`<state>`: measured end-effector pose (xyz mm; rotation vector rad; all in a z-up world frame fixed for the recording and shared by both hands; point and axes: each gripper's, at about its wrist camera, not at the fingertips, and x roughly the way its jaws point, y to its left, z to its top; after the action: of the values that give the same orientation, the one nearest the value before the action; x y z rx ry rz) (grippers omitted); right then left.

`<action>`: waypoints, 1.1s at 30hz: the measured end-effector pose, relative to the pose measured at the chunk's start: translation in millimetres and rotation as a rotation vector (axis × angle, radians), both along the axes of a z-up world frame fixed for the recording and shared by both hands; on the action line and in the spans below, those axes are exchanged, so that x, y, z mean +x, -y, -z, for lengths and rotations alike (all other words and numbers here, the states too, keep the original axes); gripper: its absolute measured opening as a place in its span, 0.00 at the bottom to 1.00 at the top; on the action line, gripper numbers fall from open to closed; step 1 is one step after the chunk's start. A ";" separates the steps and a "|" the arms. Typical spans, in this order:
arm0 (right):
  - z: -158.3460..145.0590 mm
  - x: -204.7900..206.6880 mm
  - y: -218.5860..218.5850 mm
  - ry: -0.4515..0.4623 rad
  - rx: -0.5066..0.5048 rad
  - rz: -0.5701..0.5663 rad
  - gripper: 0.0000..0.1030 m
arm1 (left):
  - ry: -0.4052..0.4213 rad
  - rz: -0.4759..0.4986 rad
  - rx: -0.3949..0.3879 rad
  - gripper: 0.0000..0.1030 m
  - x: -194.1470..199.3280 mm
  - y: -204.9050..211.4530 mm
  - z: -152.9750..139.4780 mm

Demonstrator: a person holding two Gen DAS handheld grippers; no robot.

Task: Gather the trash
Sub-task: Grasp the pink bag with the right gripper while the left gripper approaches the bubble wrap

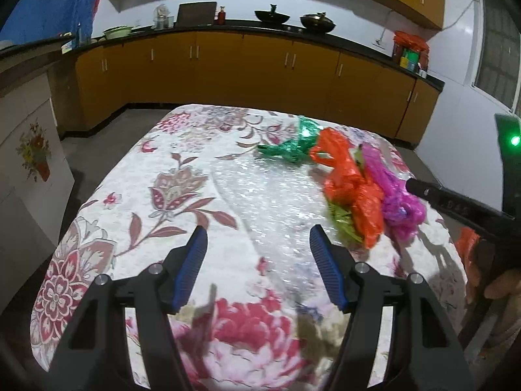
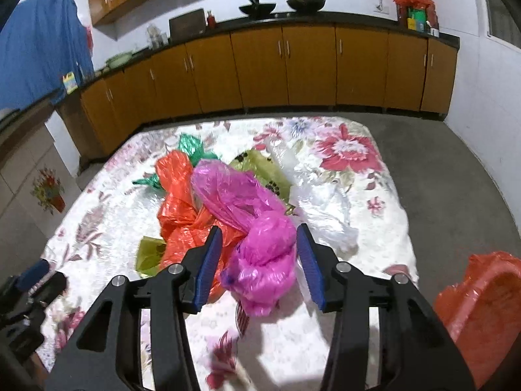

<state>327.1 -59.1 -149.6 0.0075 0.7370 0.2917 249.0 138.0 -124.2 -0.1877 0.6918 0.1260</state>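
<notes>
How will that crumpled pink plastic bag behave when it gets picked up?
The crumpled pink plastic bag looks thin and wrinkled, so probably floppy and very light. It may sag or unfurl, and its glossy film might slip. It overlaps the orange plastic bag, possibly dragging it.

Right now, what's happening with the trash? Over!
Left gripper open, empty. Right gripper jaws astride crumpled pink plastic bag, not clamped. Orange plastic bag crowds alongside.

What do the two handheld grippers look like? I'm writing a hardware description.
Both match: the left gripper and right gripper have black angular frames with silver round bolts, and their jaws are lined with blue ribbed pads. From the left view, the right unit also shows a green light.
</notes>
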 end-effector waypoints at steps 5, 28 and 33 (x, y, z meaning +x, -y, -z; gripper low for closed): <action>17.1 10.5 -7.7 -0.036 -0.054 0.010 0.45 | -0.005 -0.014 -0.017 0.63 2.9 -11.5 3.2; 31.3 8.7 -4.6 -0.104 -0.028 -0.016 0.39 | -0.038 0.018 -0.029 0.63 13.8 -0.2 9.0; 24.6 -3.2 -4.2 -0.075 -0.017 -0.047 0.30 | -0.049 0.025 -0.039 0.63 17.9 -0.4 11.4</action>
<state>323.9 -54.9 -174.2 -0.0152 0.8149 0.3314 267.0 138.5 -135.5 -0.2132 0.7453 0.0932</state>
